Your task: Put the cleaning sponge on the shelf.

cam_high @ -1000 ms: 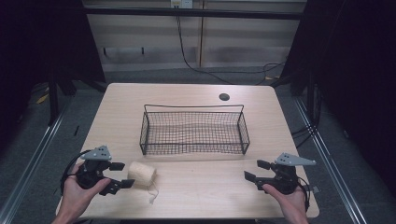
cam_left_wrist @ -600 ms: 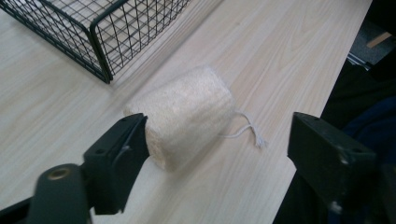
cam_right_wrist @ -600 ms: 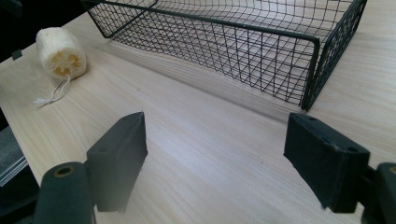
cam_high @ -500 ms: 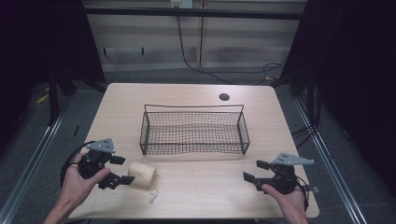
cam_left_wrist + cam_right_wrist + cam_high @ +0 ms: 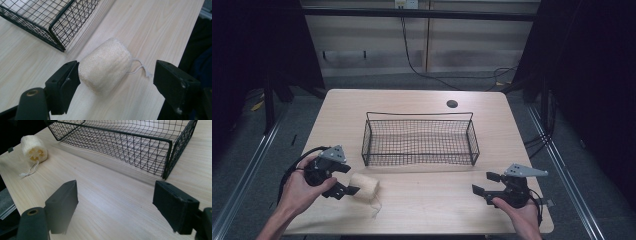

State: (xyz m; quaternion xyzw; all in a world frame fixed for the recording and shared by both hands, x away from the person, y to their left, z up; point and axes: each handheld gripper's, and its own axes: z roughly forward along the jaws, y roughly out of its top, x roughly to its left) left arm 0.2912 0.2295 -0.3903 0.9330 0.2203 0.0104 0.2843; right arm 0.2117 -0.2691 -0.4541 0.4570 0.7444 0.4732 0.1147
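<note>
A pale loofah roll (image 5: 365,187) with a string loop lies on the table in front of the wire basket's left corner. My left gripper (image 5: 349,179) is open, one jaw on each side of the roll's left end. In the left gripper view the loofah roll (image 5: 106,65) lies between the jaws of the left gripper (image 5: 117,68), its end against the left jaw and a wide gap to the right one. My right gripper (image 5: 484,183) stands open over the front right of the table, nothing between its fingers. In the right gripper view the right gripper (image 5: 115,187) faces the loofah roll (image 5: 33,148) far off.
A black wire basket (image 5: 419,114) stands empty in the middle of the wooden table (image 5: 432,205). The basket's near corner (image 5: 167,157) is close ahead of the right gripper. A round cable hole (image 5: 452,104) sits behind the basket. The table's front edge is near both hands.
My left gripper has moved forward and right, up to the loofah roll, so its jaws now straddle the roll's end. The right gripper has hardly moved.
</note>
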